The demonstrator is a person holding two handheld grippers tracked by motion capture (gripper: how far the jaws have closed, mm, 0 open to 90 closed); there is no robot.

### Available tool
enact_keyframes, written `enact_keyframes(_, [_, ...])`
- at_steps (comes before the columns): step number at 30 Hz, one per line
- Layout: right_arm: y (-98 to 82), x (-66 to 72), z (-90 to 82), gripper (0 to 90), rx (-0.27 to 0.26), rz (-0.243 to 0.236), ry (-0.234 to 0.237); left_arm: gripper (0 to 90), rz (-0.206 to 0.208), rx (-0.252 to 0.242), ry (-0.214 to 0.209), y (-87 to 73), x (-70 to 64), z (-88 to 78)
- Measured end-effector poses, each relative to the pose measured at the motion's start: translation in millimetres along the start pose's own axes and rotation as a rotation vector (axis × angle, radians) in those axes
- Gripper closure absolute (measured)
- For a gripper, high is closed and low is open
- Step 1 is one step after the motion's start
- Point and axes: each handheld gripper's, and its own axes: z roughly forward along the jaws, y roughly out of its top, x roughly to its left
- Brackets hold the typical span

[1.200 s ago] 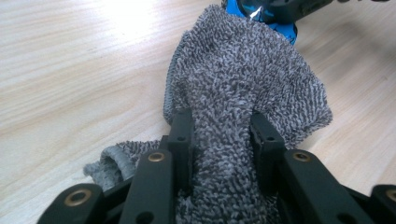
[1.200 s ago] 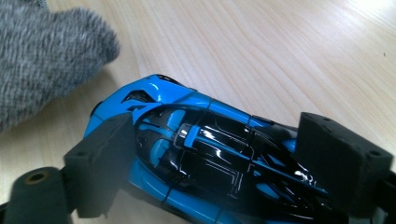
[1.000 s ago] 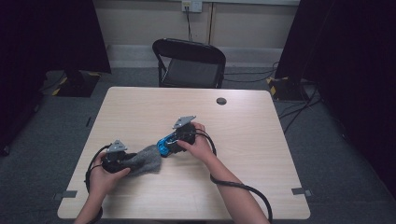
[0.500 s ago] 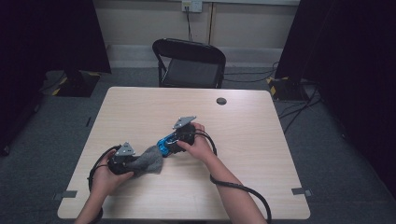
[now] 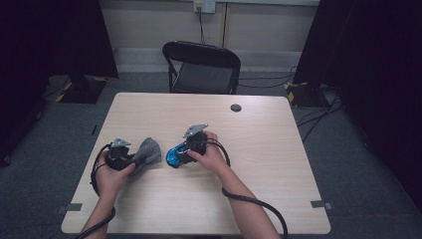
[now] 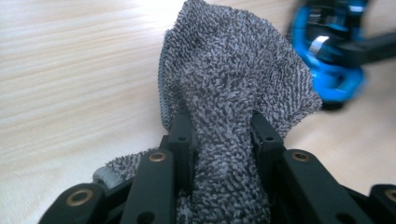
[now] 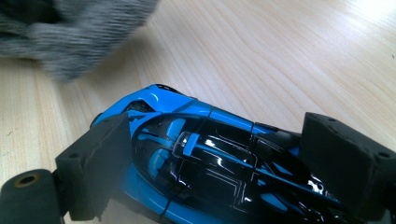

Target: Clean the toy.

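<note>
One toy car (image 5: 175,156), blue and black, sits at the centre of the high view, just left of the right hand-held gripper (image 5: 183,155). In the right gripper view the jaws clamp the car (image 7: 201,163) across its body, one pad on each flank. The shell looks glossy, hard and light; expect it to slip under a loose grip, so hold it across the widest part of the body, clear of the wheels.

One grey cloth (image 5: 147,153) lies left of the car, apart from it. It is soft, limp terry and bunches easily. The left hand-held gripper (image 5: 130,160) has just been closing, and its jaws now pinch a gathered fold of the cloth (image 6: 229,140).

Both rest on one wooden tabletop (image 5: 278,149). One black chair (image 5: 203,67) stands beyond it, upper centre.
</note>
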Motion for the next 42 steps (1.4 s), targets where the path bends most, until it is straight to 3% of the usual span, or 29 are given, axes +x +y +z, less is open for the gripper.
enact_keyframes(1, [0.0, 0.0, 0.0, 9.3, 0.0, 0.0, 0.0, 67.5, 0.0, 0.0, 0.0, 0.0, 0.0, 0.0])
enact_keyframes(2, [0.0, 0.1, 0.0, 9.3, 0.0, 0.0, 0.0, 67.5, 0.006, 0.043, 0.001, 1.5, -0.4, 7.4])
enact_keyframes(3, [-0.5, 0.1, -0.1, 9.3, -0.003, 0.001, 0.001, 67.4, 0.017, 0.048, -0.01, 2.2, -2.1, 12.8])
enact_keyframes(6, [-0.6, 0.4, 0.1, 9.3, -0.006, 0.002, -0.002, 67.1, 0.092, 0.068, -0.022, 8.6, -9.8, 18.6])
enact_keyframes(7, [-0.1, 0.0, 0.1, 9.3, -0.001, 0.001, -0.001, 67.6, 0.148, 0.105, -0.039, 12.8, -18.0, 20.7])
enact_keyframes(8, [-0.1, 0.0, 0.1, 9.3, -0.001, 0.001, -0.001, 67.9, 0.148, 0.105, -0.039, 12.8, -18.0, 20.7])
enact_keyframes(9, [-0.7, -0.1, 0.0, 9.3, -0.005, 0.002, 0.0, 68.5, 0.194, 0.13, -0.045, 14.4, -25.1, 20.9])
enact_keyframes(11, [-1.7, -0.1, 0.1, 9.3, -0.013, 0.0, -0.002, 69.1, 0.215, 0.146, -0.069, 14.4, -28.9, 20.3])
enact_keyframes(22, [-1.6, 0.8, 0.3, 9.3, -0.015, 0.003, -0.008, 70.1, 0.214, 0.191, -0.196, 6.3, -38.6, 11.2])
enact_keyframes(29, [-1.8, 1.6, 0.4, 9.4, -0.017, 0.005, -0.011, 70.2, 0.21, 0.215, -0.289, -0.6, -52.8, 7.1])
enact_keyframes(33, [-1.4, 2.1, 0.5, 9.4, -0.016, 0.003, -0.012, 70.1, 0.214, 0.225, -0.322, -1.0, -63.2, 8.5])
enact_keyframes(42, [-1.4, 3.4, 0.7, 9.5, -0.017, 0.007, -0.018, 70.0, 0.245, 0.215, -0.349, 1.4, -76.4, 13.4])
